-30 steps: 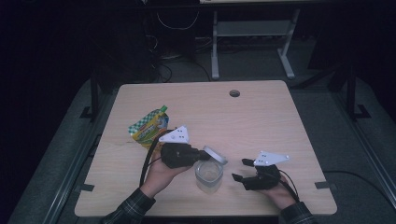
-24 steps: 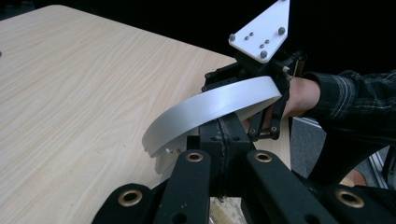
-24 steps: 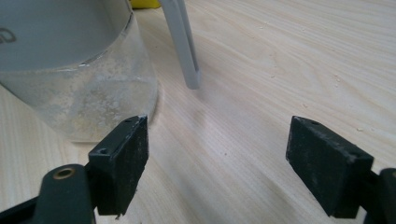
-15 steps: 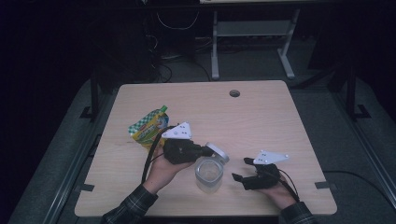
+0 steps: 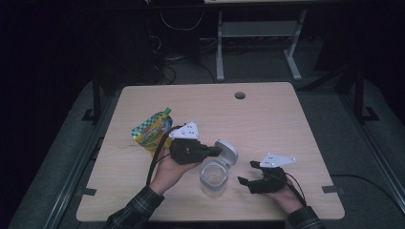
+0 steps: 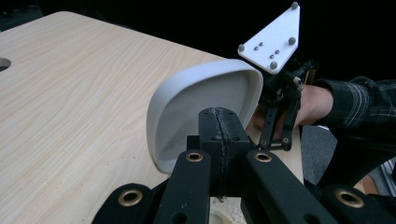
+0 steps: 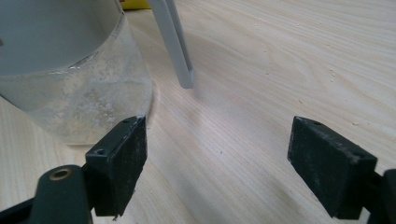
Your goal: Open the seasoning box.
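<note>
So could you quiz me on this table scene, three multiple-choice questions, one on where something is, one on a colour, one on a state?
1. Where does the colourful green-and-yellow pouch lie?
A. beyond the left gripper
B. beside the right gripper
C. inside the jar

2. What colour is the rounded plastic lid?
A. red
B. white
C. black

3. How does the clear round jar stand?
A. capped
B. tipped over
C. upright and open

Answers: 1 A, the high view shows it on the table's left part, past that hand. 2 B, the left gripper view shows it pale, clamped in the shut jaws. 3 C, its mouth is uncovered.

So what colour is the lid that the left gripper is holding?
White; the lid, pinched in the left gripper, shows best in the left gripper view.
</note>
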The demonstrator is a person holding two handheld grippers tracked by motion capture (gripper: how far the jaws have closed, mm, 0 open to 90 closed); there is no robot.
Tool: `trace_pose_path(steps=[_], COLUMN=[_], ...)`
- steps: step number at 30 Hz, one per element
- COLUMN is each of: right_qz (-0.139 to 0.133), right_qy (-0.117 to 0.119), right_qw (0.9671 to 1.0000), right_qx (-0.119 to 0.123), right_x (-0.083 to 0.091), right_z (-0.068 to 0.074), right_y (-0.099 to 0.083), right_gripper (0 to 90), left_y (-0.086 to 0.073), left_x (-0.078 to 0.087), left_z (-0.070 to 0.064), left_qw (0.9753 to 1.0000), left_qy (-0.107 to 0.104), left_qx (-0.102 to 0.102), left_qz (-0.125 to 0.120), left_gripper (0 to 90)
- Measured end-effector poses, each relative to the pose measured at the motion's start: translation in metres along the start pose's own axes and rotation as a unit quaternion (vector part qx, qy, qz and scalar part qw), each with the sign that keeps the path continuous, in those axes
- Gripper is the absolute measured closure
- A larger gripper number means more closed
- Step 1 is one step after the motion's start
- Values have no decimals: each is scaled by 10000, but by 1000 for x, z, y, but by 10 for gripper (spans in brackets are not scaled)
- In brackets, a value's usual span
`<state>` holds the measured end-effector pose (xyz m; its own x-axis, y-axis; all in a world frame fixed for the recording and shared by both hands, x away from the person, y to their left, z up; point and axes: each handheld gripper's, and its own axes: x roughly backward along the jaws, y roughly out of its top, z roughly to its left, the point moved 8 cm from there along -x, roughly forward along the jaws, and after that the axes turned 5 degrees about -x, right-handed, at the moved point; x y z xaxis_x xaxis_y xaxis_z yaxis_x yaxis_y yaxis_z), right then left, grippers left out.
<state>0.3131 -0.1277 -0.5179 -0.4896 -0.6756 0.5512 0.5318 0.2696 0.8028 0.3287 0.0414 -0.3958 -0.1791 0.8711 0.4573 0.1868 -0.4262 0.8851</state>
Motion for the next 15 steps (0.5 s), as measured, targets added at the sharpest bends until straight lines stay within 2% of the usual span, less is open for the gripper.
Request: trace_pose_path(steps=[7,11,13,14,15], right_qz=[3,16,-31,-58,-131], right_qy=[7,19,12,55,66], right_qw=[10000,10000,10000,10000,9999], right_qx=[-4,-7,9,-2,31], right_x=[0,1,2,3,5], right_z=[0,1,1,2,4], right_y=[0,0,1,2,4], right_gripper=[193,210,273,387,430], left_y=[-11,-19,-21,-23,-24], left_x=[2,10,16,19,21], left_z=[-1,-2,-2,-3,-4], left_qw=[9999,9998,9997,9996,9996], left_qy=[14,53,103,110,109], left_qx=[39,123,173,197,193], left_qz=[123,159,151,147,151], left_gripper=[900,886,865,851,839])
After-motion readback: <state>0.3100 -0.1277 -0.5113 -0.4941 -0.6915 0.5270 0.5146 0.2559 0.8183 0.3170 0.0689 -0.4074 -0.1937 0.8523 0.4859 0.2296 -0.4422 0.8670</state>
